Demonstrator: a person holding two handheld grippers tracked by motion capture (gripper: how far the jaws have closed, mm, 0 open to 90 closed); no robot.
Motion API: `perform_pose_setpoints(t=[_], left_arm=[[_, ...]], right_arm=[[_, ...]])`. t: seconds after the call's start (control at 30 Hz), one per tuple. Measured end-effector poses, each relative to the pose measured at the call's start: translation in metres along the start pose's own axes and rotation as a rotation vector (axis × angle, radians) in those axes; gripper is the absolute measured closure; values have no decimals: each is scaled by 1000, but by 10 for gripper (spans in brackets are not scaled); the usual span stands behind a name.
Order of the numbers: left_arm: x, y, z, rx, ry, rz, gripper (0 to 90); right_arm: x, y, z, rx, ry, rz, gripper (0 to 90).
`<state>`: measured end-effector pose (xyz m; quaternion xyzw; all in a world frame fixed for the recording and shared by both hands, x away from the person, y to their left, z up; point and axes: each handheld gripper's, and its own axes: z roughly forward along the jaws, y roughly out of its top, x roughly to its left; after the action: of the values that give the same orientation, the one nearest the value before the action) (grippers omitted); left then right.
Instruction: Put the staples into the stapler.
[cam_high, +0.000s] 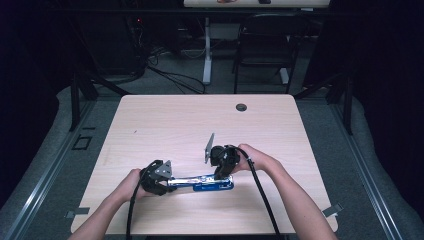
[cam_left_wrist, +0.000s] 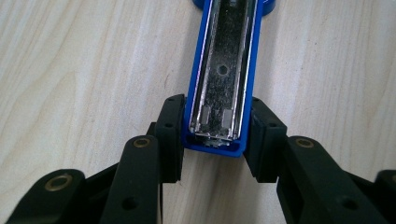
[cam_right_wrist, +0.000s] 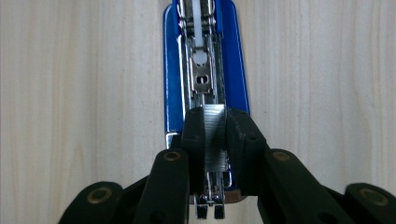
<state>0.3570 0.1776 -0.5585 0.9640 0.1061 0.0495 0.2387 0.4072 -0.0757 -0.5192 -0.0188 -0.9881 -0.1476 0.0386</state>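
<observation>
Open stapler (cam_high: 202, 182) lies near the table's (cam_high: 150, 120) front edge. Left gripper (cam_left_wrist: 215, 135) clamps its blue arm at the sides; right gripper (cam_right_wrist: 215, 128) pinches a staple strip (cam_right_wrist: 214, 135) over the channel (light, brittle; grip flat faces gently).

The high view looks forward and down over the whole table (cam_high: 150, 120). Both gripper views look down closely at the stapler (cam_left_wrist: 223, 70), their shared ground, from opposite ends.
</observation>
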Motion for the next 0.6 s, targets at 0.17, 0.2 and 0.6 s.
perform_pose_setpoints(t=[0.17,0.2,0.6], left_arm=[[0,0,0,-1,-1,0,629],[0,0,0,0,-1,0,629],[0,0,0,-1,-1,0,629]], right_arm=[[2,1,-4,-24,-13,-13,782],[3,1,-5,-33,-13,-9,782],[11,4,-8,-18,-37,-51,782]])
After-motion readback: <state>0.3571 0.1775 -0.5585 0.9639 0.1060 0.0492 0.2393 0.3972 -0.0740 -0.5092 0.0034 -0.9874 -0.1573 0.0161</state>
